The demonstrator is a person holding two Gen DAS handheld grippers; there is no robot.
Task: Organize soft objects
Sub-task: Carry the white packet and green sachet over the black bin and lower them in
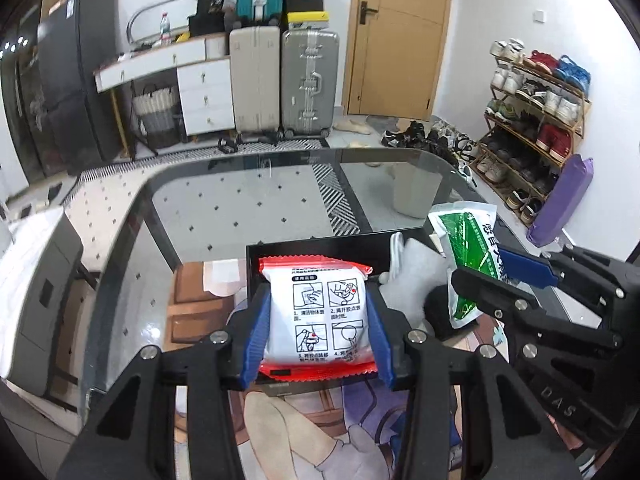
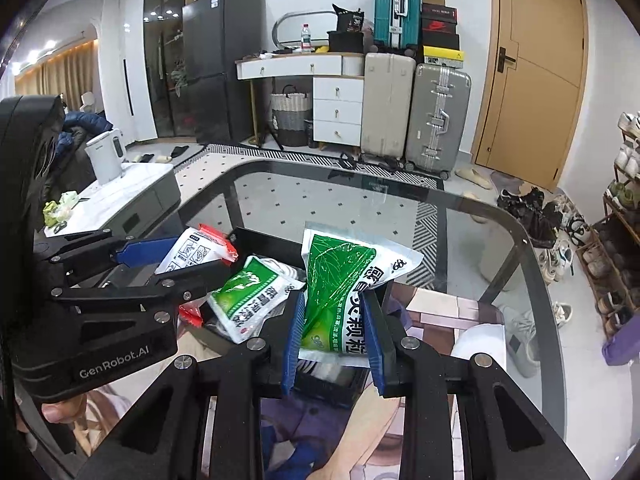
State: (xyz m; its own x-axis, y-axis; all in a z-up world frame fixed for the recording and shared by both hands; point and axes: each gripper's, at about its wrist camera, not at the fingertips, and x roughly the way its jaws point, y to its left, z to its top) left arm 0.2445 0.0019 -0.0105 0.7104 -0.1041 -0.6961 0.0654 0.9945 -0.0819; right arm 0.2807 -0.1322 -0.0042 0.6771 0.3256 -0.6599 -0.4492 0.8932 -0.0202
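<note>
**Soft packets: both in hand, both over the black tray**

The soft packets are mid-placement. Your left gripper point(image 1: 318, 320) has its blue pads closed on the long sides of the red-and-white packet point(image 1: 318, 312), squeezing it lightly. The packet hangs over the left part of the black tray point(image 1: 256, 264). Its long axis runs along the fingers and away from you, with one red crimped end pointing toward the far tray wall and the other back at the wrist. The printed instruction panels face up.

Your right gripper point(image 2: 334, 332) is likewise closed on the green packet point(image 2: 340, 292), pinching it near its lower end. This packet stands tilted, its long axis rising up and away from the fingers, and its free silver-edged end leans to the right above the tray.

A second green packet point(image 2: 248, 300) already lies in the tray, just left of your right fingers. From the left wrist view, a grey soft item point(image 1: 420, 276) lies there too.

The step in hand looks like lowering both packets into the tray. Next, I judge you need to bring each one down flat before letting go. Lay the green packet over from its tilt so it settles beside the one already there rather than propped on the wall. Keep the two grippers apart as they descend, as they are close together.
</note>
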